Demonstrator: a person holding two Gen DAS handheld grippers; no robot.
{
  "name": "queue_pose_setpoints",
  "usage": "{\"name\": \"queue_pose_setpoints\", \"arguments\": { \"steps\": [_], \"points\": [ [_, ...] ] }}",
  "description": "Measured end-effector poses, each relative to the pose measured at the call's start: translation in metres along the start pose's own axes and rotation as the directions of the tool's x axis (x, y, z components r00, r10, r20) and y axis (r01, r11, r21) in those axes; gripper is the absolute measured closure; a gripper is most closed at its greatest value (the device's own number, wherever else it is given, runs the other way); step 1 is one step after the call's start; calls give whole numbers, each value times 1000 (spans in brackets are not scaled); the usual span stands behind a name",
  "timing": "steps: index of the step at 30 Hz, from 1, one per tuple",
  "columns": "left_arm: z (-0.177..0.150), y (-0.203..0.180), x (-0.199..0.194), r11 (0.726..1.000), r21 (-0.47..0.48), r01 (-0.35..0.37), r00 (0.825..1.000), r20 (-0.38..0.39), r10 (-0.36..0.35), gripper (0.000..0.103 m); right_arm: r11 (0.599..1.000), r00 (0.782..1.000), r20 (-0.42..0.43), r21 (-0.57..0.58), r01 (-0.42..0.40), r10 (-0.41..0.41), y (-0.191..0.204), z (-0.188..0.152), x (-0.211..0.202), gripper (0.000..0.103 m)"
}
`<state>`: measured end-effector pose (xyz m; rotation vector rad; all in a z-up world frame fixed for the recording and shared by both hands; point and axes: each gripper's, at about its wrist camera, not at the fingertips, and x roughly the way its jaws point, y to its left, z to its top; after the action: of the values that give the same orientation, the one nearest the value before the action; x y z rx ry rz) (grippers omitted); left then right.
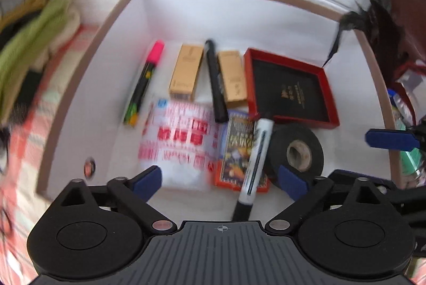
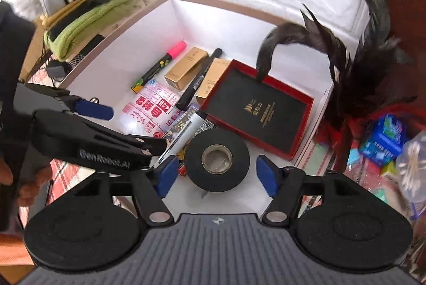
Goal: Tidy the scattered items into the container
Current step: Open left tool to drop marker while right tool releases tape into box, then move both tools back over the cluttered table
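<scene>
Right claw (image 2: 214,174) hangs wide, empty, straddling the black tape roll (image 2: 217,161) lying flat in the box (image 2: 149,11) near its front edge — left claw (image 1: 222,180) also wide, w/ nothing held.

Box (image 2: 149,27): white inside, brown rim. Highlighter (image 2: 159,64): pink cap, black barrel. Two small cartons (image 2: 186,69): tan. Tray (image 2: 255,109): black, red border, gold print. Tape roll (image 2: 217,160): black. Plastic bag (image 2: 149,109): clear, red lettering. Feathers (image 2: 354,66): black. Fingers (image 2: 166,176): blue pads on black arms. Cloth (image 2: 64,173): red-and-white check.
</scene>
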<state>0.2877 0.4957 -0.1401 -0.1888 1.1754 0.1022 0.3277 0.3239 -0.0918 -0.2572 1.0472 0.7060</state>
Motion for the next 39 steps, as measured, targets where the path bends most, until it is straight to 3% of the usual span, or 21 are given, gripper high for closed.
{"name": "queue_pose_setpoints", "arguments": {
  "steps": [13, 16, 23, 32, 39],
  "points": [
    [-8, -1, -18, 1000, 30, 6, 999, 43, -7, 0, 999, 998, 58, -40, 29, -27, 13, -13, -27, 19],
    [-9, -3, -25, 999, 32, 10, 999, 49, -11, 0, 999, 997, 64, -29, 40, -38, 13, -15, -33, 2],
    [-18, -20, -55, 999, 29, 18, 997, 77, -21, 0, 1000, 995, 98, 19, 25, -27, 7, -28, -60, 2],
    [-52, -80, -100, 997, 72, 0, 990, 140, -11, 0, 996, 984, 161, 68, 64, -74, -7, -73, -120, 1],
    [-103, -163, -141, 991, 122, -51, 980, 195, 27, 0, 992, 972, 198, 56, 114, -123, -37, -136, -182, 1]
  ]
}}
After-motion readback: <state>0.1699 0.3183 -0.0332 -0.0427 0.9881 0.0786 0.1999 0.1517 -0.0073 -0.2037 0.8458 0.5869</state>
